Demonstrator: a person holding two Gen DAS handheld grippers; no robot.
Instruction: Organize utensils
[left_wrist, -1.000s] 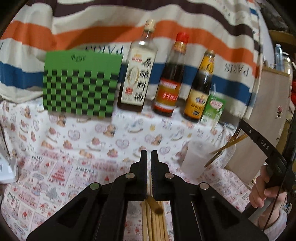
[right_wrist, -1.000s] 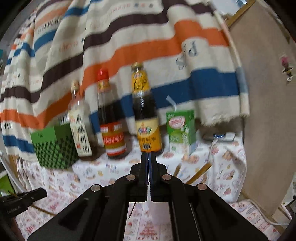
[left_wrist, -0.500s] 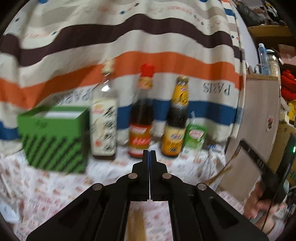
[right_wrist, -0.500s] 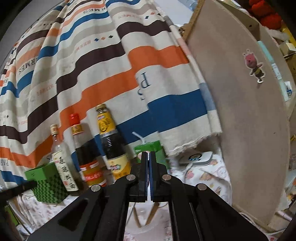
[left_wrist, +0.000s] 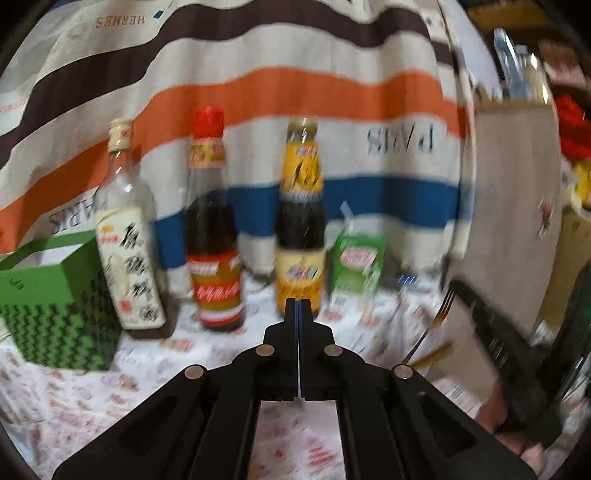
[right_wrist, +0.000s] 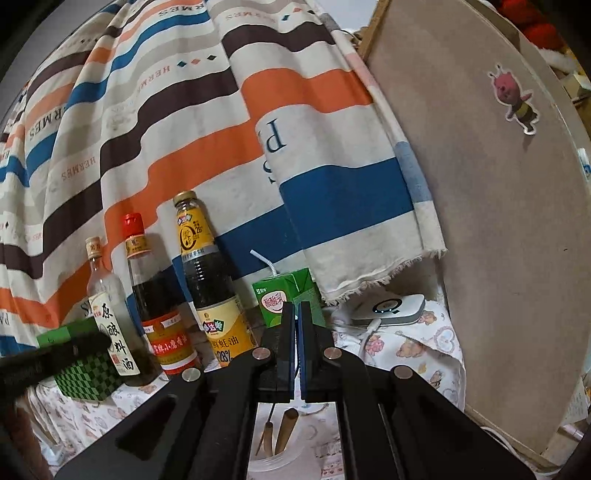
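Judging by what shows, the sorting is well under way: in the right wrist view a translucent plastic cup (right_wrist: 275, 456) sits directly below the right tool (right_wrist: 295, 321), at six o'clock, and already holds brown wooden chopsticks (right_wrist: 284, 428) standing on end with a thin dark utensil stem beside them. A metal fork (left_wrist: 430, 325) with a dark handle also leans out of the cup area at three o'clock in the left wrist view, near the right tool's black body. What remains on the printed desk cloth (left_wrist: 92, 402) cannot be told; the view is blurred and nothing loose is visible there.

The left tool (left_wrist: 298, 310) has its jaws pressed together with nothing between them. The right tool's jaws are likewise together, and empty as far as the view shows.

A second ago the left wrist view showed a bundle of chopsticks lying just under the left tool on the desk; now that view looks higher, at the row of three sauce bottles (left_wrist: 216, 221) and the green drink carton (left_wrist: 356, 266), and the bundle is out of sight. The green checked box (left_wrist: 55, 314) has slid toward nine o'clock.
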